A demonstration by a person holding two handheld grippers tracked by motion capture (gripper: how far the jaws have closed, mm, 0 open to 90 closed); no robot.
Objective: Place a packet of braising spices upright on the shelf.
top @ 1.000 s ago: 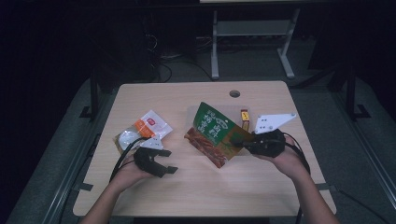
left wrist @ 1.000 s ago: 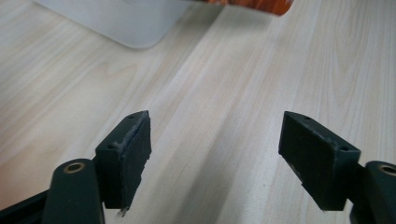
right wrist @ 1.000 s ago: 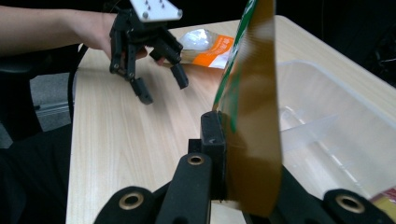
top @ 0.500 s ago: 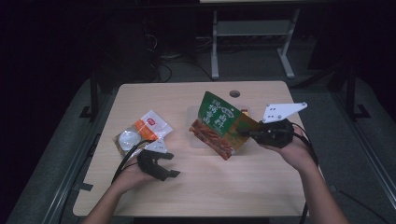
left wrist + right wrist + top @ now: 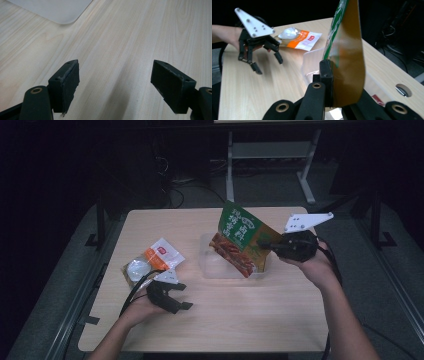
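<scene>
Nearest, at the left of the wooden table (image 5: 250,320), the left gripper (image 5: 181,296) hovers with its jaws spread wide and nothing between them. Just beyond it lies a white and orange packet (image 5: 155,261); its red label is too small to read. Farther right, the right gripper (image 5: 265,245) clamps the edge of a green and brown snack bag (image 5: 239,239), held tilted above a clear plastic tray (image 5: 212,267). The bag bears large pale characters, not legible here.
</scene>
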